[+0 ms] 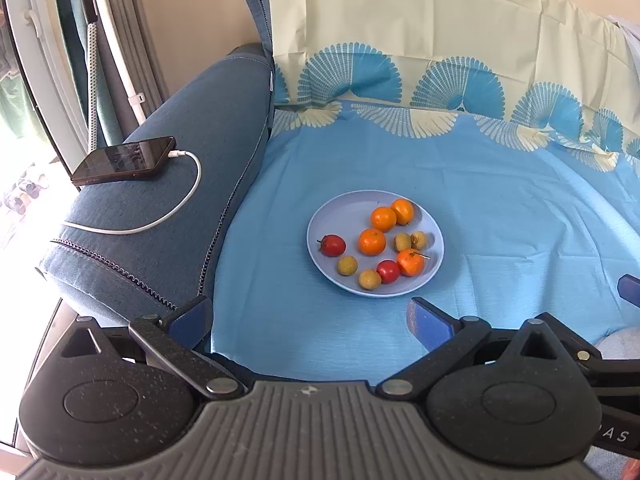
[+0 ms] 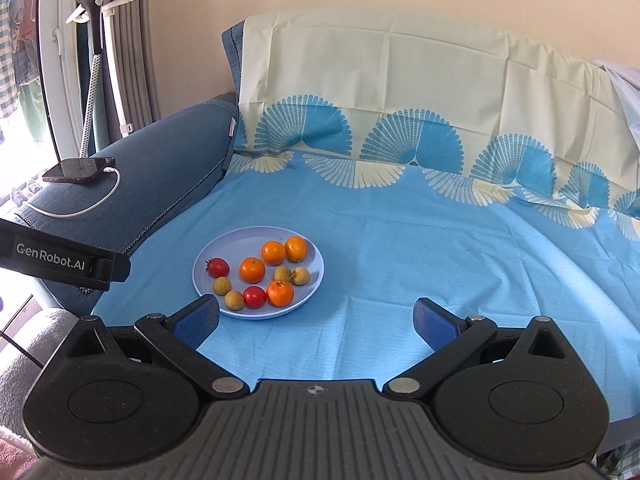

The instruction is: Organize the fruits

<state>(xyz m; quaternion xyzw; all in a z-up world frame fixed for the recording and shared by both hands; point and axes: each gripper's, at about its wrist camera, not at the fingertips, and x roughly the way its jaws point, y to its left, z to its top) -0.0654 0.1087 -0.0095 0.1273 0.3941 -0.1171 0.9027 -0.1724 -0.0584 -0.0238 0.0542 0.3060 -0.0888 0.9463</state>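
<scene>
A light blue plate (image 1: 332, 210) lies on the blue sheet and holds mixed fruit: several orange mandarins (image 1: 372, 241), two red fruits (image 1: 333, 245) and several small yellow-brown fruits (image 1: 347, 265). My left gripper (image 1: 308, 316) is open and empty, hovering just in front of the plate. The plate also shows in the right wrist view (image 2: 240, 240), with mandarins (image 2: 252, 270) and red fruits (image 2: 218, 267). My right gripper (image 2: 316, 318) is open and empty, in front of the plate and to its right; its left fingertip (image 2: 200, 314) is near the plate's front rim.
A blue sofa arm (image 1: 192, 184) at the left carries a phone (image 1: 124, 160) on a white cable. A cream and blue cloth (image 1: 420, 60) drapes the backrest. A garment steamer stand (image 2: 94, 60) is by the window. The left gripper's body (image 2: 60, 262) shows at the right view's left edge.
</scene>
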